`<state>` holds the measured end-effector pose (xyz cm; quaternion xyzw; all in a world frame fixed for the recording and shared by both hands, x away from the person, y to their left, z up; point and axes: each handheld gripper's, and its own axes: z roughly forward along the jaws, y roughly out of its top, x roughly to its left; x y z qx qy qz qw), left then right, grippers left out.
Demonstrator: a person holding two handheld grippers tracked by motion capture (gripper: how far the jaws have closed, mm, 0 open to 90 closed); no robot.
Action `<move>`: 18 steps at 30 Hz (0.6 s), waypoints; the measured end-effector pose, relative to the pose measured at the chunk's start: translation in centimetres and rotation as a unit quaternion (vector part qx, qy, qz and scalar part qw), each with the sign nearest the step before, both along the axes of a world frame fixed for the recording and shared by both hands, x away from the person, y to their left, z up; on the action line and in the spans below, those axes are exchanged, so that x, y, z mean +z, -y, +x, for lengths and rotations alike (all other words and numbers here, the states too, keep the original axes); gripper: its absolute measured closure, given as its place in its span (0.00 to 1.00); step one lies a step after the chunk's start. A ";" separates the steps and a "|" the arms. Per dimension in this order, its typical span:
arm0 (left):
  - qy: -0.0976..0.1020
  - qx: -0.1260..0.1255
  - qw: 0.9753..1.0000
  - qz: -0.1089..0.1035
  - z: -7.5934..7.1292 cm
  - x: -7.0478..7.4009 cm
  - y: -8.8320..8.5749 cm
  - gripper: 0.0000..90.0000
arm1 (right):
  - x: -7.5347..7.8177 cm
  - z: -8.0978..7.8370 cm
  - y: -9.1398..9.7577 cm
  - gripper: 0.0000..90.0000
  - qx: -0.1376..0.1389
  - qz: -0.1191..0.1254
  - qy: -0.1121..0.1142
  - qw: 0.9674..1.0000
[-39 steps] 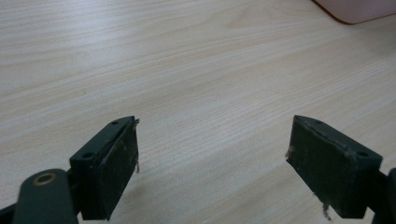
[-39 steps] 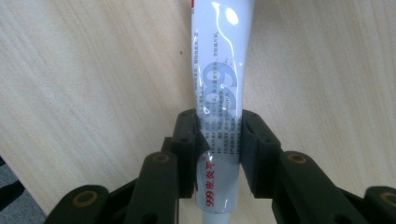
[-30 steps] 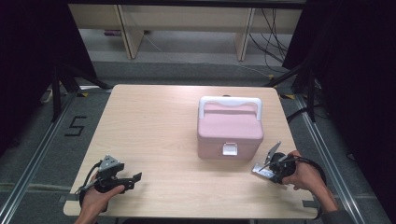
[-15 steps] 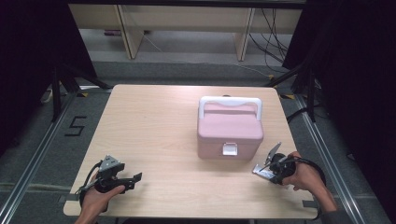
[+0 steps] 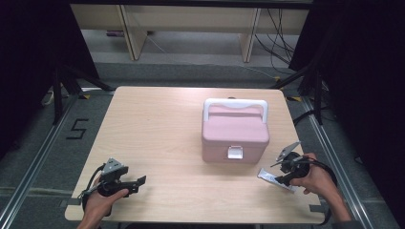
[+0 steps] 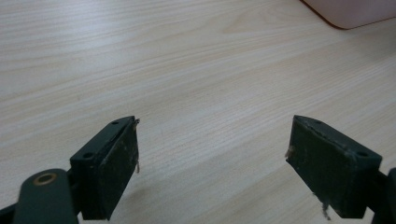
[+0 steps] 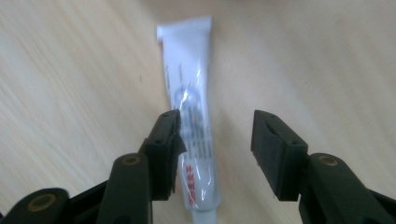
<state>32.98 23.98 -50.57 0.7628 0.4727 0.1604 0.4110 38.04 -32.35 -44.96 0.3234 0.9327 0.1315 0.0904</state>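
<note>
Two grippers are in my hands, and I order the scene by size, with the pink box [image 5: 235,136] as landmark. Under everything is the bench [image 5: 153,124], pale wood. The pink box stands on it right of centre, lid down, white handle lying toward the far side and white latch facing me.

Left gripper [image 5: 136,181] rests at the near edge, well apart from the box on its left side. Its jaws stand wide open with only bare wood between them.

Right gripper [image 7: 215,133] is near the front right corner of the box. Its jaws have just been opening and now stand about half apart. The white tube [image 7: 191,135] lies flat on the bench between them, closer to the left jaw and maybe touching it, but not pressed by both pads.

What can go wrong, in my judgement: because the tube is off-centre, closing may push it sideways or pinch only its edge, so it slips out during lifting. A hard squeeze may also press paste toward the cap. The box is closed, so putting the tube inside needs the latch opened first, and the light box may slide if I pull one-handed.
</note>
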 end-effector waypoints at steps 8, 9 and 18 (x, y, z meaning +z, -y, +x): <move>0.010 -0.003 1.000 -0.012 0.6 0.9 0.9 0.21 | 0.9 -0.6 0.5 0.59 -0.061 0.104 0.083 0.989; 0.015 0.001 1.000 -0.018 0.9 1.0 1.2 0.25 | 1.0 -0.5 0.6 0.59 -0.065 0.108 0.092 0.988; 0.042 -0.048 0.998 0.017 2.7 1.7 3.5 0.75 | 0.6 0.8 1.7 0.89 -0.120 0.141 0.135 0.973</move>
